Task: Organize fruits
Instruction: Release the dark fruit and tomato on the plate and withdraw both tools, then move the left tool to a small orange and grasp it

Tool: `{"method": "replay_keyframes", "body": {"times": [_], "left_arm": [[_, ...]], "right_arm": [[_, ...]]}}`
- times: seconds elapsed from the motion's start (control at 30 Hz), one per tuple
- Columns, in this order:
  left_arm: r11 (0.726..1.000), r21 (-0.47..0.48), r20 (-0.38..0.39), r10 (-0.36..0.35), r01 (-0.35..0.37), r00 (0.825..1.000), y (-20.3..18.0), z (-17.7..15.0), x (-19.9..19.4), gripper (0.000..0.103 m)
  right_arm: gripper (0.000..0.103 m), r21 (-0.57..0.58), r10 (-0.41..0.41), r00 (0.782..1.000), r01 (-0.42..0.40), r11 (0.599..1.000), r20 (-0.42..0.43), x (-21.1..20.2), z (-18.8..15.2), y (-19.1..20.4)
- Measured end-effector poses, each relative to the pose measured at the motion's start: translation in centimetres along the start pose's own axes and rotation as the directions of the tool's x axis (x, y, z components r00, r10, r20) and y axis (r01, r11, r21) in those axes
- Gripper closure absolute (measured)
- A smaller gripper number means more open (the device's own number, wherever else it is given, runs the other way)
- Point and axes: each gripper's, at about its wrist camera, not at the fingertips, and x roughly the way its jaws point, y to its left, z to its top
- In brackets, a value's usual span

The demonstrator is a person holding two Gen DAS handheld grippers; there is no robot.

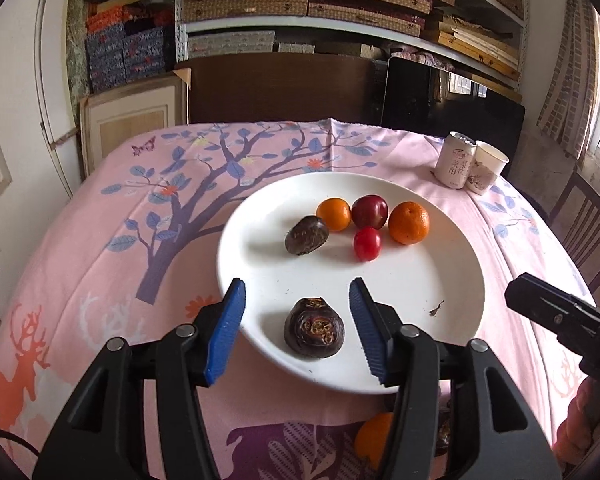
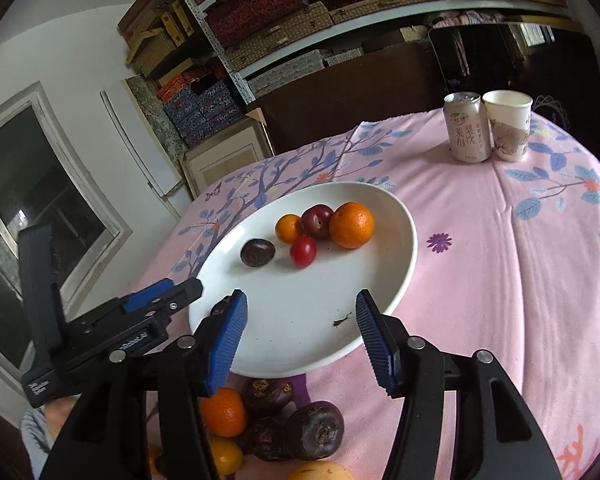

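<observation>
A white plate (image 1: 452, 280) sits on the pink tablecloth. It holds two oranges (image 1: 409, 223), a dark red plum (image 1: 369, 212), a small red fruit (image 1: 367, 243) and a dark water chestnut (image 1: 306, 235). Another water chestnut (image 1: 314, 329) lies on the plate's near part, between the open fingers of my left gripper (image 1: 298, 304), untouched. My right gripper (image 2: 300, 320) is open and empty over the plate's near rim (image 2: 404, 280). In front of the plate lie loose fruits: an orange (image 2: 224, 412), several water chestnuts (image 2: 314, 430) and yellow fruits (image 2: 224, 456).
A drink can (image 2: 467, 128) and a paper cup (image 2: 508, 126) stand at the table's far right. The left gripper's body (image 2: 100, 320) shows at the plate's left in the right wrist view. Shelves of boxes and a chair (image 1: 588, 232) surround the table.
</observation>
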Motion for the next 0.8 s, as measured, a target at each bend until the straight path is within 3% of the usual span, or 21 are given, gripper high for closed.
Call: {"method": "replay_keyframes", "body": {"times": [0.07, 0.2, 0.33, 0.47, 0.53, 0.8], "left_arm": [[0.999, 0.016, 0.058, 0.047, -0.048, 0.997, -0.5, -0.7, -1.7, 0.033], [0.995, 0.046, 0.112, 0.083, -0.089, 0.99, -1.1, -3.0, -4.5, 0.03], [0.99, 0.032, 0.099, 0.132, -0.136, 0.986, -0.6, -5.8, -5.9, 0.026], [0.99, 0.017, 0.097, 0.135, -0.137, 0.986, -0.4, -7.9, -7.3, 0.025], [0.988, 0.018, 0.109, 0.15, -0.153, 0.983, -0.4, -8.7, -8.0, 0.012], [0.985, 0.045, 0.118, 0.158, -0.164, 0.98, -1.2, -10.4, -9.2, 0.01]], "right_arm": [[0.045, -0.039, -0.021, 1.0, 0.022, 0.999, 0.022, -0.7, -0.5, 0.5], [0.045, -0.08, -0.027, 0.999, 0.031, 0.996, 0.042, -2.4, -2.0, 1.0], [0.04, -0.099, -0.036, 0.999, 0.04, 0.994, 0.038, -3.9, -4.2, 1.0], [0.037, -0.091, -0.029, 0.999, 0.032, 0.995, 0.034, -5.6, -6.2, 0.8], [0.036, -0.085, -0.031, 0.999, 0.034, 0.996, 0.039, -6.5, -7.2, 0.5], [0.032, -0.051, -0.012, 0.999, 0.015, 0.999, 0.048, -8.4, -8.8, -0.4]]}}
